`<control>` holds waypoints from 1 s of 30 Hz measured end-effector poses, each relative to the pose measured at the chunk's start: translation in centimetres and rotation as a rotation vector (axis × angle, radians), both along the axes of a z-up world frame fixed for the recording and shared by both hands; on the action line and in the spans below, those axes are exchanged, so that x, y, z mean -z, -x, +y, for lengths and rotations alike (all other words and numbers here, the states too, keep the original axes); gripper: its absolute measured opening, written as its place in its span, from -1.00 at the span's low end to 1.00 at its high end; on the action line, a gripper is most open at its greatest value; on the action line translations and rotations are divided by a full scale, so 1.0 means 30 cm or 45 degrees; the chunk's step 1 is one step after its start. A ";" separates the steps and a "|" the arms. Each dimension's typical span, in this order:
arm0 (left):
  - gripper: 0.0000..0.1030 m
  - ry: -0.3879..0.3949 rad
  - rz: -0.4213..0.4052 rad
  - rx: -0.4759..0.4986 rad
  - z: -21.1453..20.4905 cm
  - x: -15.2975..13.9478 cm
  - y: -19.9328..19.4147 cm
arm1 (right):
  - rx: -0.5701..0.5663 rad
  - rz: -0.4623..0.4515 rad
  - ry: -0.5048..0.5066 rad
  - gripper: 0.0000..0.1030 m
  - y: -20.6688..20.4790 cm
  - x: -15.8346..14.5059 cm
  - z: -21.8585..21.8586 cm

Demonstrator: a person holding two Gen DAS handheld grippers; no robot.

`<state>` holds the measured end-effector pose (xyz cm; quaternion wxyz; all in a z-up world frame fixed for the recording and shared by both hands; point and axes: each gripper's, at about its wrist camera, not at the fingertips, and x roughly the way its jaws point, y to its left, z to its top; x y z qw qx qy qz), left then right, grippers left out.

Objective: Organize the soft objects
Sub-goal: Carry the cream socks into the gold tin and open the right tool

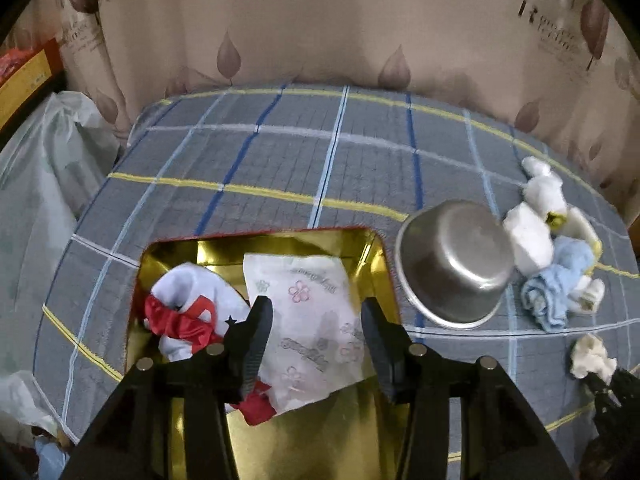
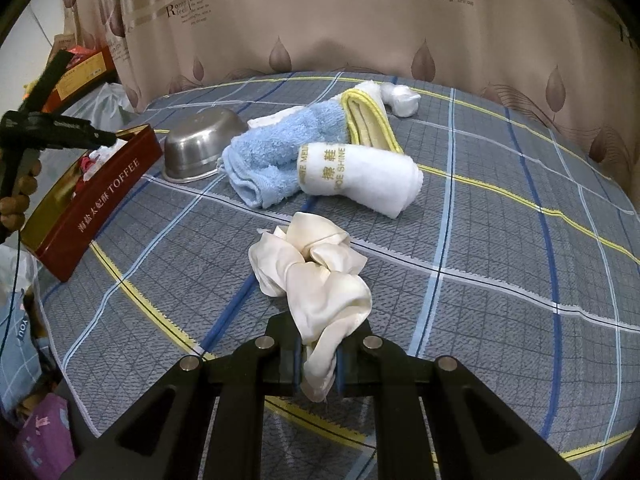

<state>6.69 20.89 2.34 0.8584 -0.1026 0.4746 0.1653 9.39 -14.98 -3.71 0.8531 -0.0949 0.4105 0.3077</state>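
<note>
- Cream satin cloth (image 2: 316,276) lies nearest us, its tail pinched between the closed jaws of our right gripper (image 2: 318,364) while the bulk still rests crumpled on the checked bedspread (image 2: 500,280).
- Our left gripper (image 1: 316,332) hangs over the gold-lined toffee tin (image 1: 360,240) with its jaws standing about half open; the flowered white packet (image 1: 308,320) lies in the tin between them, and we judge the pads are not pressing on it.
- Beside that packet in the tin sits a white-and-red garment (image 1: 188,308), so the tin is where we are gathering things.
- To do this step well, we should draw the left gripper straight up and clear of the tin without snagging the packet or the red fabric.
- We would then lift the satin cloth high enough that its loose end clears the tin's red wall (image 2: 100,196) before carrying it over.
- Still waiting on the bedspread are the blue towel (image 2: 276,152), the white shoe-shine cloth (image 2: 360,176) and the yellow-edged cloth (image 2: 368,120), next to an upturned steel bowl (image 2: 200,148).
</note>
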 end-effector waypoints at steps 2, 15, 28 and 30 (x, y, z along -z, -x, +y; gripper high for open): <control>-0.09 0.020 -0.050 -0.007 -0.014 -0.035 0.033 | 0.003 0.004 -0.003 -0.80 -0.003 0.000 0.000; -0.09 -0.004 -0.275 -0.271 -0.141 -0.191 0.478 | 0.006 0.080 -0.095 -0.80 0.001 -0.020 -0.036; -0.02 -0.274 -0.282 -0.538 -0.123 -0.163 0.834 | -0.399 -0.009 -0.213 -0.80 0.261 -0.311 0.367; -0.02 -0.273 -0.259 -0.557 -0.105 -0.140 0.847 | -0.479 0.017 -0.225 -0.80 0.286 -0.330 0.489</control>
